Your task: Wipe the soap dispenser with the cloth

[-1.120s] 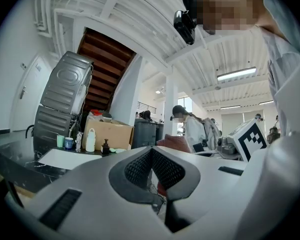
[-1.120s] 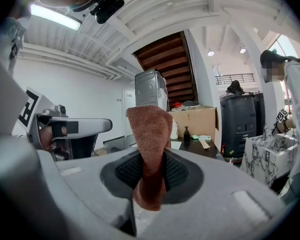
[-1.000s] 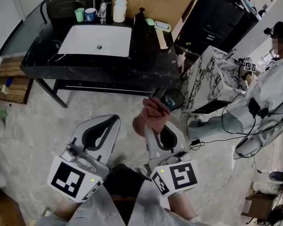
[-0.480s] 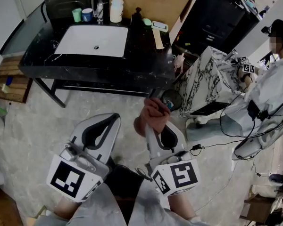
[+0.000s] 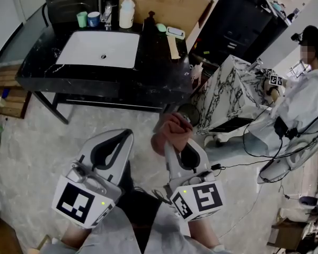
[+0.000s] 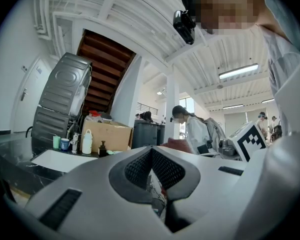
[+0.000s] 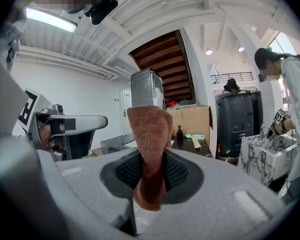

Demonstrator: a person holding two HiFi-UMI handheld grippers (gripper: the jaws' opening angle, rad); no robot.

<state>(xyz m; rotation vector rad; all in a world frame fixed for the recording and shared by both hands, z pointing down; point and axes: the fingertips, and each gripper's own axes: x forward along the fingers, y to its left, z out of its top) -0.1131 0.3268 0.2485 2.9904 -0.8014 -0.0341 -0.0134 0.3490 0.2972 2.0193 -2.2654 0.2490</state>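
The right claw (image 7: 150, 160) is clamped on a soft, light cloth (image 7: 149, 126); the left claw (image 6: 151, 153) is pressed together, empty. The soap dispenser (image 5: 150, 21), probably slippery and best steadied low, is seen just right of the sink (image 5: 85, 52).

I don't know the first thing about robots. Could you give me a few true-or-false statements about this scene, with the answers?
1. The right gripper is clamped on a reddish-brown terry cloth. True.
2. The cloth is touching the dark pump-top soap dispenser. False: the dispenser stands on the black marble-patterned counter, well away from the cloth, which is held above the floor.
3. The left gripper holds a white plastic bottle. False: its jaws are together with nothing between them, and the bottle stands on the counter behind the sink.
4. A white rectangular sink is set into the black counter. True.
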